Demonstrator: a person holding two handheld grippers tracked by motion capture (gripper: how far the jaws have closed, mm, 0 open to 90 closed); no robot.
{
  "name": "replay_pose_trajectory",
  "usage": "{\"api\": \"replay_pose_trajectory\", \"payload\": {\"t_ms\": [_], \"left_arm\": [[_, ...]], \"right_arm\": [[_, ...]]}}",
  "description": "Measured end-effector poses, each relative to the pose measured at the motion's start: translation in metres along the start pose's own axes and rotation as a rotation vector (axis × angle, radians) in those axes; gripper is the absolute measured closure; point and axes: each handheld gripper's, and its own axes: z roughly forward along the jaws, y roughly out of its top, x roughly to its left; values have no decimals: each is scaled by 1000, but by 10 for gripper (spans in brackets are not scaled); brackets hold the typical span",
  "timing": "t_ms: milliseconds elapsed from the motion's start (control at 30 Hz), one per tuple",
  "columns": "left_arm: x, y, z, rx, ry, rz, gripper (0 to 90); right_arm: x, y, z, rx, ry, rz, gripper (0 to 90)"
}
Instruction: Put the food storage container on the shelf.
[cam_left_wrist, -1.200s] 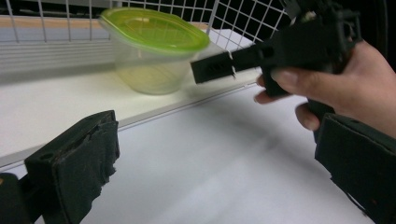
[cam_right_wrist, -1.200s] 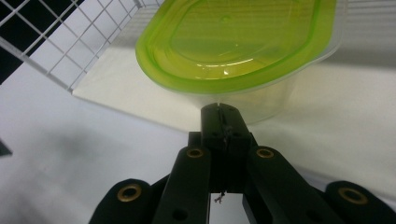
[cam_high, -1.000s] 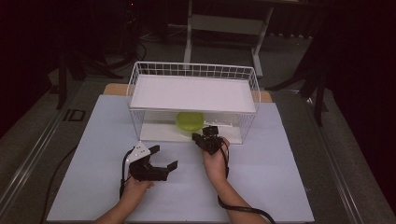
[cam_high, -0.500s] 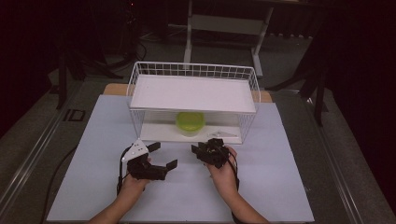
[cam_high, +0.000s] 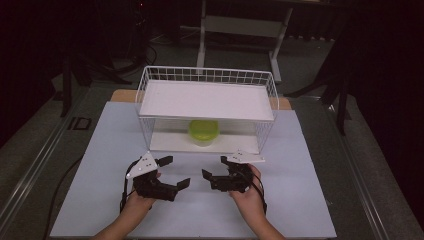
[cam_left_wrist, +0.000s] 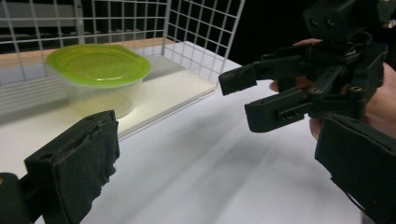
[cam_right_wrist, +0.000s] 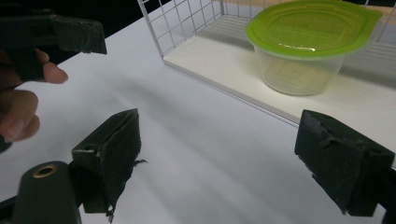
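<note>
— Where do we stand with the lidded container (cam_high: 203, 132)?

— We judge the placing step done: the clear tub with its green lid sits on the lower shelf of the white wire rack (cam_high: 145, 95), under the upper white board, near the front edge and about midway along it. Nothing grips it.

— And our claws?

— Both are out in front of the rack, over the white table sheet (cam_high: 310, 200), well apart from the container. Our right gripper (cam_high: 212, 176) has just been opening; its jaws are spread wide with nothing between them. In the right gripper view the container (cam_right_wrist: 312, 44) stands beyond the pads, up on the shelf, apart from both. Our left gripper (cam_high: 176, 171) is also spread and empty; in the left gripper view the container (cam_left_wrist: 96, 78) sits inside the rack, beyond the left pad and clear of it.

— How do the two grippers lie to each other?

— They face inward, tips towards one another, near but not touching, both in front of the rack's open side. The left gripper view shows the right gripper (cam_left_wrist: 254, 99) across from it, fingers (cam_left_wrist: 390, 100) of the hand wrapped behind.

— So what does the next move call for?

— As we read it, either rest, if the shelf was the goal, or a fresh reach. To take the tub again we would need to go in low under the upper board, straight through the rack's open front, jaws kept wide enough to pass the lid's rim, and close on the tub's wall without knocking the wire
</note>
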Motion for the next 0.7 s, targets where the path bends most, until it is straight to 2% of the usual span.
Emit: {"api": "replay_pose_trajectory", "payload": {"t_ms": [133, 233, 300, 533, 700], "left_arm": [[-4, 0, -5, 14, -14, 9, 8], [-5, -1, -9, 24, -16, 28, 8], [-6, -2, -12, 28, -15, 36, 8], [-2, -7, -26, 37, -8, 34, 8], [2, -13, -37, 44, 9, 31, 8]], "right_arm": [[2, -2, -9, -8, 0, -15, 149], [3, -4, -14, -19, 3, -8, 149], [2, -5, -20, -22, -9, -24, 150], [-6, -14, -38, -30, -13, -31, 152], [-14, -21, -56, -49, -16, -15, 152]]}}
